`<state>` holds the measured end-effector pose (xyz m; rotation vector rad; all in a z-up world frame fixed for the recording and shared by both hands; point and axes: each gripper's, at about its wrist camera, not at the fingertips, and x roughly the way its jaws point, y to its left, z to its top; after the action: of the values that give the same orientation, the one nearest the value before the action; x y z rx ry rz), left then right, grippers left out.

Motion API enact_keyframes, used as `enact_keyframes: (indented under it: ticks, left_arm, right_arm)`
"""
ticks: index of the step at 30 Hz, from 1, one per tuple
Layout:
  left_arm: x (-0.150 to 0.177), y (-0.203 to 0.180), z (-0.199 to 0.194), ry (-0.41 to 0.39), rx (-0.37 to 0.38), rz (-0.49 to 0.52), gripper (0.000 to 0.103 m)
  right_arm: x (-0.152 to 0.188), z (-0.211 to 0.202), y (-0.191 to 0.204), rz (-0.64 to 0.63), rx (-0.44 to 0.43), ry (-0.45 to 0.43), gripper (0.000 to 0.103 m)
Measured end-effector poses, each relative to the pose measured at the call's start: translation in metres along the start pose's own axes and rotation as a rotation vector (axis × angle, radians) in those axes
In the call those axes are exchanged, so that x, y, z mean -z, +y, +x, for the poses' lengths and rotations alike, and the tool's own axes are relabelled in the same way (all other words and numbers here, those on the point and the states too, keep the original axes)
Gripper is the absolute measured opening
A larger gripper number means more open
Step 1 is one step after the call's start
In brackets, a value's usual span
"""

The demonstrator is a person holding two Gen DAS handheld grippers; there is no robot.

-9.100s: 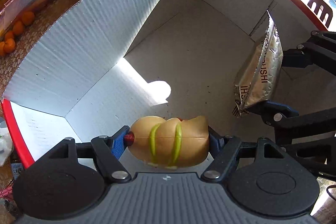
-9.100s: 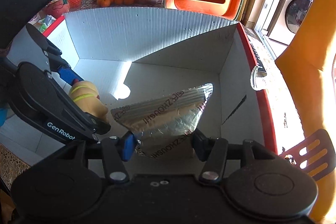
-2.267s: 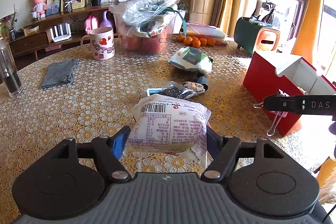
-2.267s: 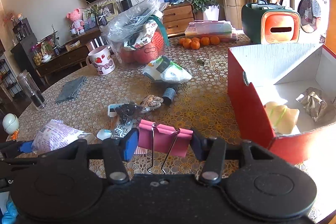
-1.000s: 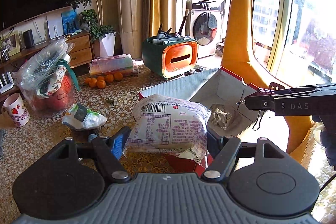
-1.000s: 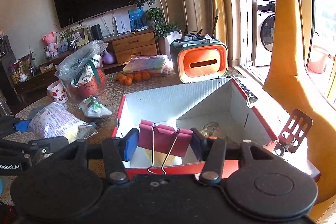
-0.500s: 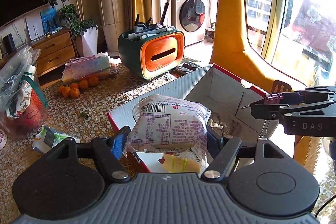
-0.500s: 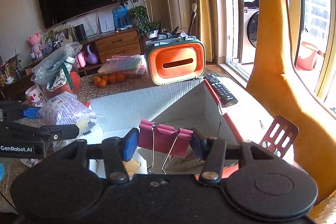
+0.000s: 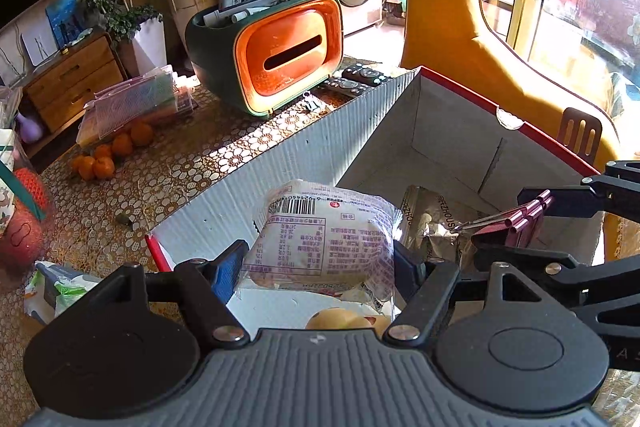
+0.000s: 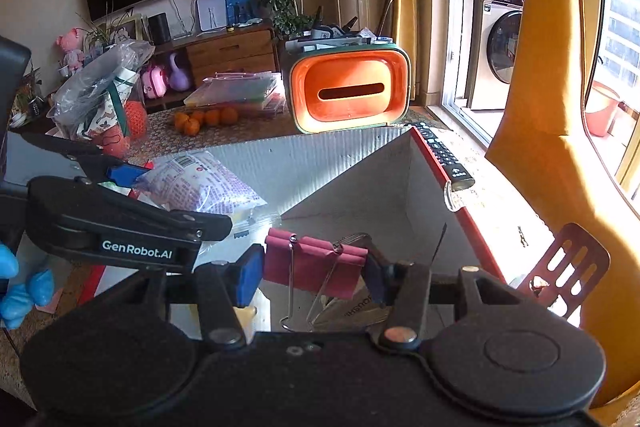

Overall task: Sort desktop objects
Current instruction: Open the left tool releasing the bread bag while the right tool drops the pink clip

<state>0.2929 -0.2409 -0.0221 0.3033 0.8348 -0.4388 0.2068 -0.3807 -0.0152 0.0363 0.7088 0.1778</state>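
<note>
Both tongs hang over the open cardboard box [image 9: 280, 163], and the coming drop turns on what lies straight below each load. The left tongs [image 9: 320, 267] are clamped on a white snack packet [image 9: 324, 235], which sits at the centre of the left wrist view with its long axis running across the frame, pad to pad; it is above the box's near left corner, with the yellow toy [image 9: 344, 319] showing just under it at lower centre. The right tongs [image 10: 312, 271] are clamped on a pink binder clip [image 10: 312, 263], long axis also across the frame, wire handles dangling toward the bottom edge. The clip hangs right of the packet, over the silver foil bag [image 9: 432, 223] on the box floor. Each load looks inside the rim, so letting go should land both in the box.
</note>
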Motion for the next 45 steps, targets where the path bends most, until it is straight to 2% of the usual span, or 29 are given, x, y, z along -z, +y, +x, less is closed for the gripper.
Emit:
enact_keyframes:
  ticks: [10,14,24,30,35,37,45]
  left_arm:
    - [-0.007,-0.008,0.035,0.098,0.006,0.063,0.074]
    - [-0.007,-0.013,0.046,0.143,-0.02,0.092,0.074]
    - [-0.012,-0.008,0.06,0.25,0.004,0.056,0.075]
    - [-0.012,-0.008,0.055,0.244,-0.008,0.051,0.076]
    - [-0.011,-0.004,0.042,0.197,0.0,0.017,0.077]
    - [-0.011,-0.002,0.036,0.178,0.007,0.002,0.082]
    - [-0.009,0.004,-0.001,0.089,0.032,-0.046,0.082]
  right_arm:
    - [0.01,0.031,0.012,-0.101,-0.026,0.099,0.051]
    - [0.012,0.04,0.013,-0.107,-0.034,0.123,0.051]
    - [0.02,0.052,0.011,-0.101,-0.031,0.173,0.052]
    - [0.021,0.05,0.012,-0.101,-0.028,0.17,0.053]
    - [0.019,0.045,0.016,-0.116,-0.028,0.161,0.062]
    - [0.018,0.04,0.016,-0.117,-0.031,0.151,0.065]
    - [0.013,0.02,0.018,-0.103,-0.03,0.119,0.071]
